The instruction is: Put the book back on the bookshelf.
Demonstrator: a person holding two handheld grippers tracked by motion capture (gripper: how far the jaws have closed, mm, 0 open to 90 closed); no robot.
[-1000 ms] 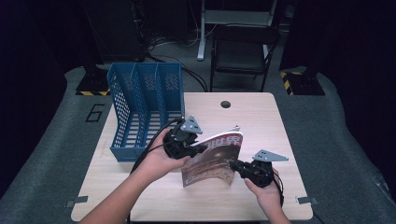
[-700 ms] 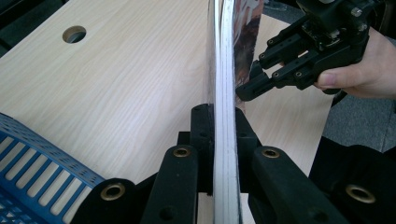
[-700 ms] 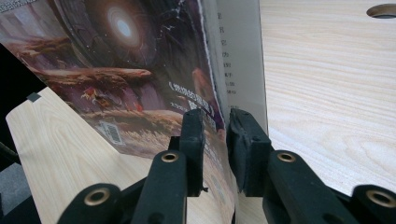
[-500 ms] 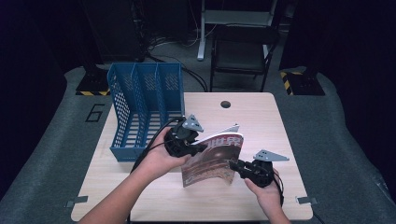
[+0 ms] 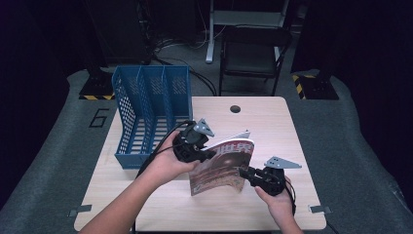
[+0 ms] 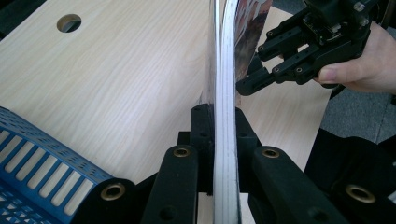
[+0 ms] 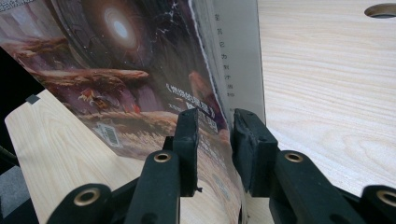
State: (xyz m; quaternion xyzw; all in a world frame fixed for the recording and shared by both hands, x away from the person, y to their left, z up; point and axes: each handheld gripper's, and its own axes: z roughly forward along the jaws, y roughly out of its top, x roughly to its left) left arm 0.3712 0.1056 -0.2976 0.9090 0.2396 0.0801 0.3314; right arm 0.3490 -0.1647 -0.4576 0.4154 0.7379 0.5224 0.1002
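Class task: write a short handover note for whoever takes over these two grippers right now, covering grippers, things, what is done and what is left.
Left gripper: shut on the magazine, clamping its edge near the blue file rack.
Right gripper: jaws have just been opening; the magazine's lower corner stands between them with a gap on either side, so no grip.
Magazine: held upright on edge on the wooden table, cover bowed, beside the rack.
Done: magazine lifted and stood up.
Left: probably slot it into one of the rack's empty compartments, then release.
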